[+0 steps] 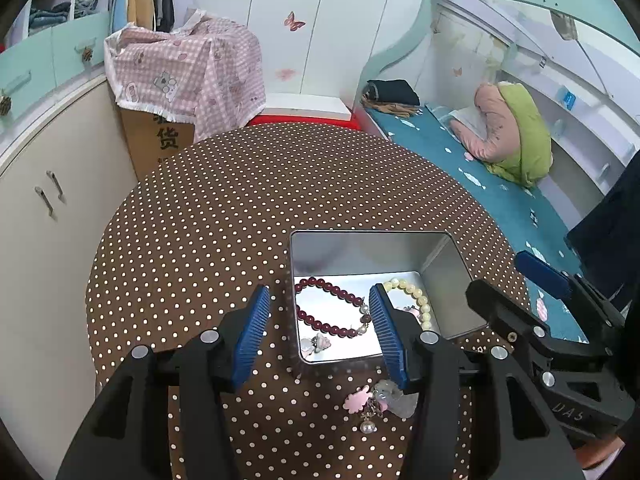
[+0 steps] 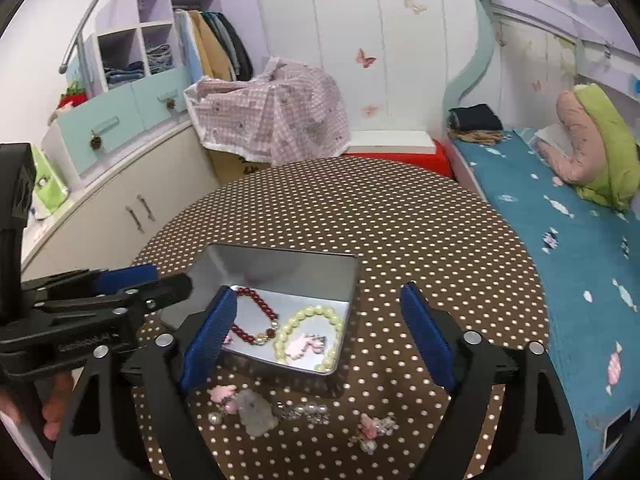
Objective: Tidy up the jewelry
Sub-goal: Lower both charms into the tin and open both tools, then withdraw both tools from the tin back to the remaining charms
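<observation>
An open silver tin sits on the polka-dot table. Inside lie a dark red bead bracelet, a pale yellow bead bracelet and pink charm pieces. In front of the tin on the cloth lie a pink and grey charm cluster with pearls, a clear sparkly piece and a pink flower piece. My left gripper is open and empty over the tin's near left corner. My right gripper is open and empty, straddling the tin's near edge.
The round table with brown dotted cloth fills the middle. A cardboard box under a pink checked cloth stands behind it, cabinets to the left, a bed with blue sheet to the right.
</observation>
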`<action>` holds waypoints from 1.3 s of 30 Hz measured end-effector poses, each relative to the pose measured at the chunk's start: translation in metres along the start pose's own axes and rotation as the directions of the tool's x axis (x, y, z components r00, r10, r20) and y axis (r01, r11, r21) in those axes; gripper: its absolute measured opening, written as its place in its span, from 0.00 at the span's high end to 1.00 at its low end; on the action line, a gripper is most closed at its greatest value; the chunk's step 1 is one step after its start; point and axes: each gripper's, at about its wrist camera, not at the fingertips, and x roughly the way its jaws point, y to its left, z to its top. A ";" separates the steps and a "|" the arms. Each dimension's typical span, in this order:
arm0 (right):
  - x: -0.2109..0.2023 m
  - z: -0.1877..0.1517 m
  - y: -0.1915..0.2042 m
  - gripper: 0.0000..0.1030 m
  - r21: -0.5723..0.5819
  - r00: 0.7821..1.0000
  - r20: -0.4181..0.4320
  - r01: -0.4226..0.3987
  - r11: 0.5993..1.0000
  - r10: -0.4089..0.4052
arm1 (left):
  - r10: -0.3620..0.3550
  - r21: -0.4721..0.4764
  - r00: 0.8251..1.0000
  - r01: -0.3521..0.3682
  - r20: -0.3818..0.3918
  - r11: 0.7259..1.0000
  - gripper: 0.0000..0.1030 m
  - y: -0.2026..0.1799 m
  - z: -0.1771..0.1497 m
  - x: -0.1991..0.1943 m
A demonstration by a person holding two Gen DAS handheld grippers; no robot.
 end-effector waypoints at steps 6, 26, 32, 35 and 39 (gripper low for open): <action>-0.007 0.000 -0.003 0.20 0.000 1.000 0.006 0.019 1.000 -0.019 | 0.004 0.004 1.000 -0.004 -0.007 1.000 0.51 -0.002 -0.004 -0.002; -0.032 -0.037 -0.032 0.19 0.032 0.994 -0.036 0.100 0.994 -0.099 | 0.031 0.058 1.000 -0.031 0.003 0.998 0.45 -0.018 -0.044 -0.031; -0.031 -0.055 -0.038 0.19 0.030 0.990 -0.082 0.121 0.992 -0.119 | 0.030 0.080 0.999 -0.027 -0.036 0.996 0.45 -0.023 -0.062 -0.027; -0.028 -0.067 -0.040 0.19 0.024 0.985 -0.110 0.136 0.990 -0.132 | 0.035 0.082 0.997 -0.029 -0.074 0.996 0.45 -0.022 -0.071 -0.019; -0.020 -0.082 -0.044 0.19 0.021 0.978 -0.156 0.140 0.990 -0.135 | 0.035 0.076 0.992 -0.026 -0.118 0.997 0.45 -0.021 -0.082 -0.009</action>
